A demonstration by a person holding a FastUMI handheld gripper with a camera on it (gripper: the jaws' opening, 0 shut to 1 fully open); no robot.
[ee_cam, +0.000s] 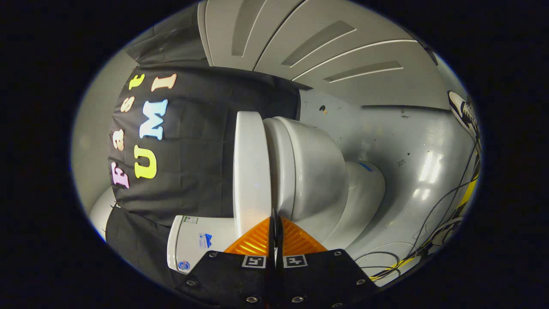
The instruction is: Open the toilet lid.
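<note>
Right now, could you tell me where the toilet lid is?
In the gripper view, the toilet lid lies closed against the bowl, just ahead of the shut gripper, with the tank beside it.

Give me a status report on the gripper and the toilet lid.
Gripper jaws closed together, nothing between them, tips at the toilet lid edge. Lid down on the bowl, not yet opened. Nothing blocking; cables on the floor beyond.

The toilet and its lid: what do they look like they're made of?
The toilet bowl looks like glazed ceramic: white, smooth, with soft reflections on its curve. The lid looks like smooth white plastic, judging by its thin, even slab shape, though that is less sure. The gripper has its fingers closed together at the lid's edge.
</note>
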